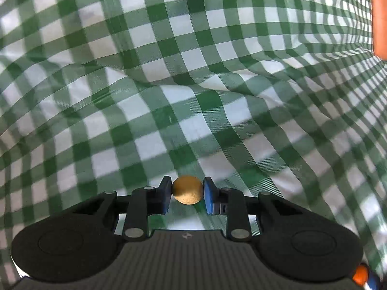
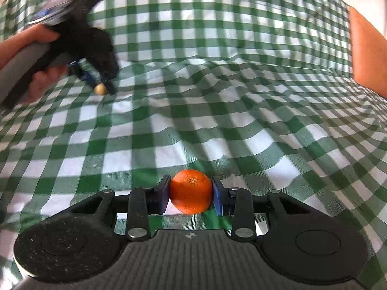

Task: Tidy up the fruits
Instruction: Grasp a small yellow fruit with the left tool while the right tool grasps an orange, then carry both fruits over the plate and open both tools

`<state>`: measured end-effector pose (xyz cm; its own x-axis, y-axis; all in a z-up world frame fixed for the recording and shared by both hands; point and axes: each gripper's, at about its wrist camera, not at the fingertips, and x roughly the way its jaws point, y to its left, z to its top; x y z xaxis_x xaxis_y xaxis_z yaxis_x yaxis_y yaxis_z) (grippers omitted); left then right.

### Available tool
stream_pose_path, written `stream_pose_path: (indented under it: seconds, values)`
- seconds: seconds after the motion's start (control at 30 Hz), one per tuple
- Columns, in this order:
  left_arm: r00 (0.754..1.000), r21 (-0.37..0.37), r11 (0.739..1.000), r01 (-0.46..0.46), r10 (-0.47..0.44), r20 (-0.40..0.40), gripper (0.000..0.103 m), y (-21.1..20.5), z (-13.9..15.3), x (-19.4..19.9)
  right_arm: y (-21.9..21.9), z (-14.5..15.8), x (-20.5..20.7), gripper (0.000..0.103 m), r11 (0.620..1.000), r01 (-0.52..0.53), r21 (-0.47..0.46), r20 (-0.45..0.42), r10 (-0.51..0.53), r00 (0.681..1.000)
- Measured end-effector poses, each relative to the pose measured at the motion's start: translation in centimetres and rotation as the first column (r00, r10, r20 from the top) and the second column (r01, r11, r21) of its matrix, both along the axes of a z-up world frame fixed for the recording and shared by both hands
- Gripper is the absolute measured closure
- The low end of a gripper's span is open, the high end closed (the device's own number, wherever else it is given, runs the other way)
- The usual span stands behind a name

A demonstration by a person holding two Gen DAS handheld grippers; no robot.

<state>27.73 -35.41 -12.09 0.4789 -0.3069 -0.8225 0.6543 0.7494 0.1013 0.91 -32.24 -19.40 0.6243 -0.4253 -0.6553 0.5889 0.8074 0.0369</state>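
Held items: right gripper fingers clamped on orange; left gripper fingers clamped on small tan fruit, both above checkered cloth. Risk I flag: round fruits slipping, rolling across folds.

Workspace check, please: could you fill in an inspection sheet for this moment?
Surface: green-and-white checked cloth, wrinkled.
Job's things: orange and small tan round fruit, both gripped.
Clutter: nothing seen.
Grippers: right gripper jaws shut on the orange; left gripper jaws shut on the tan fruit, held by a hand.
Cables: nothing seen.
Surroundings: orange-brown object at the right edge, unidentified.
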Motion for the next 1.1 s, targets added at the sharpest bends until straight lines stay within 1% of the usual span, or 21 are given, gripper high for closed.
stream_pose_path:
  seconds: [0.13, 0.2, 0.3, 0.37, 0.43, 0.57, 0.7, 0.77, 0.9, 1.1]
  values:
    - [1.000, 0.044, 0.999, -0.004, 0.004, 0.005, 0.072, 2.8, 2.9, -4.9, -0.9, 0.8, -0.7, 0.066, 0.997, 0.077, -0.020, 0.008, -0.077, 0.997]
    - [1.000, 0.061, 0.998, -0.003, 0.003, 0.003, 0.072, 4.8, 4.2, -8.0, -1.3, 1.4, -1.2, 0.066, 0.994, 0.107, -0.021, -0.005, -0.107, 0.994]
    - [1.000, 0.046, 0.999, -0.005, 0.006, -0.027, 0.072, 8.8, 6.2, -12.7, -1.4, 2.9, -2.3, 0.066, 0.992, 0.127, 0.001, -0.023, -0.127, 0.992]
    - [0.999, 0.041, 0.999, -0.022, 0.024, -0.044, 0.072, 11.7, 7.2, -15.5, -0.9, 4.3, -3.3, 0.066, 0.993, 0.114, 0.023, -0.019, -0.114, 0.993]
    - [0.997, 0.051, 0.998, -0.041, 0.044, -0.062, 0.072, 14.3, 7.9, -18.0, 0.4, 6.0, -4.6, 0.066, 0.996, 0.082, 0.046, -0.014, -0.081, 0.997]
    - [0.990, 0.075, 0.992, -0.105, 0.112, -0.086, 0.072, 19.7, 8.9, -22.2, 4.5, 9.3, -7.4, 0.066, 0.995, -0.047, 0.087, -0.023, 0.049, 0.999]
    - [0.976, 0.081, 0.980, -0.179, 0.188, -0.114, 0.072, 24.4, 9.5, -24.9, 9.1, 11.7, -9.3, 0.066, 0.976, -0.180, 0.121, -0.015, 0.183, 0.983]
    - [0.970, 0.075, 0.975, -0.210, 0.218, -0.112, 0.072, 26.6, 9.8, -25.8, 11.5, 12.8, -9.7, 0.066, 0.963, -0.240, 0.125, -0.005, 0.243, 0.970]
    - [0.958, 0.064, 0.961, -0.267, 0.272, -0.087, 0.072, 29.7, 10.0, -25.9, 15.4, 14.2, -9.3, 0.066, 0.926, -0.366, 0.092, 0.007, 0.367, 0.930]
    - [0.933, 0.051, 0.938, -0.344, 0.347, -0.094, 0.072, 31.8, 9.1, -23.6, 18.5, 14.9, -6.1, 0.066, 0.869, -0.485, 0.097, -0.002, 0.488, 0.873]
